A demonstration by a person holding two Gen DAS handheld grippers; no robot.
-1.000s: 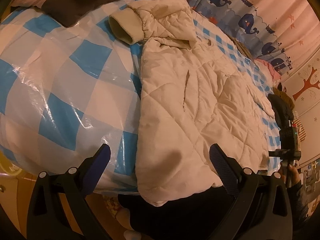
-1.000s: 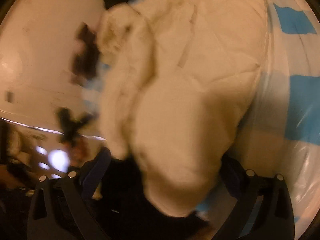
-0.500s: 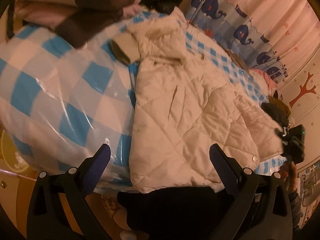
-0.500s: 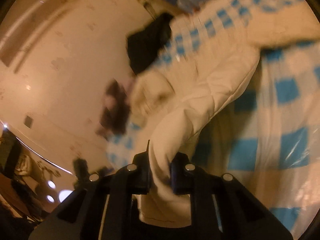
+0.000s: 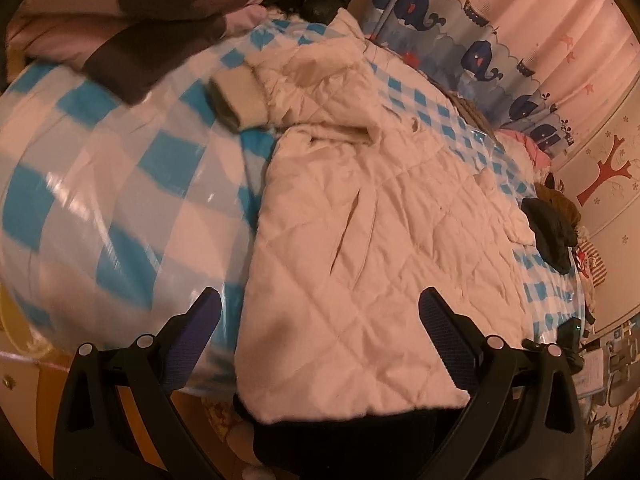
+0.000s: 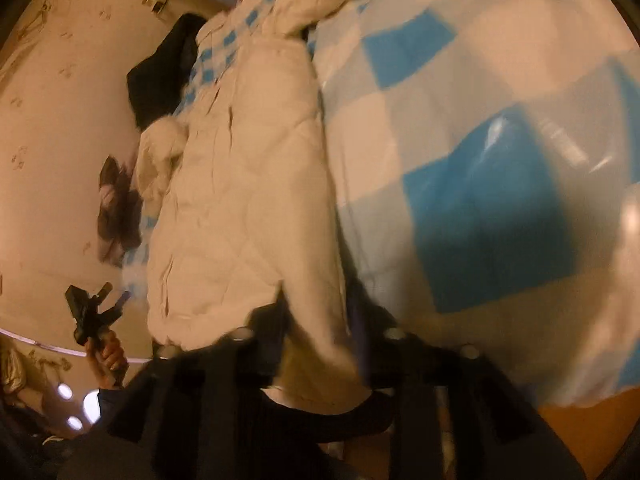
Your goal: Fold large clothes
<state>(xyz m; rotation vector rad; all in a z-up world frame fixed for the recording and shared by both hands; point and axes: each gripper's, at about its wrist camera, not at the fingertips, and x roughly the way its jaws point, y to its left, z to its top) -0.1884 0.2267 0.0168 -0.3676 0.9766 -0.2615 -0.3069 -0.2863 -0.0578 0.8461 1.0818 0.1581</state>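
A cream quilted jacket (image 5: pixel 360 232) lies spread on the blue-and-white checked cover (image 5: pixel 100 184), collar far, hem near me, one sleeve with a ribbed cuff (image 5: pixel 240 96) folded at the far left. My left gripper (image 5: pixel 320 320) is open and empty just above the hem. In the right wrist view my right gripper (image 6: pixel 320 336) is shut on the jacket's lower hem edge (image 6: pixel 316 320); the jacket (image 6: pixel 240 184) stretches away from it. The left gripper also shows in that view (image 6: pixel 94 312), held in a hand at the left.
A pink and brown folded blanket (image 5: pixel 132 20) lies at the far left. Dark clothes (image 5: pixel 552 232) and a pink garment (image 5: pixel 528 148) sit along the right edge. A whale-print curtain (image 5: pixel 460 40) hangs behind. The cover's near edge drops to an orange floor (image 6: pixel 580 420).
My right gripper closed on the jacket's hem edge and has moved along it, still holding. The left gripper stayed open and drew back slightly, so more of the jacket shows.
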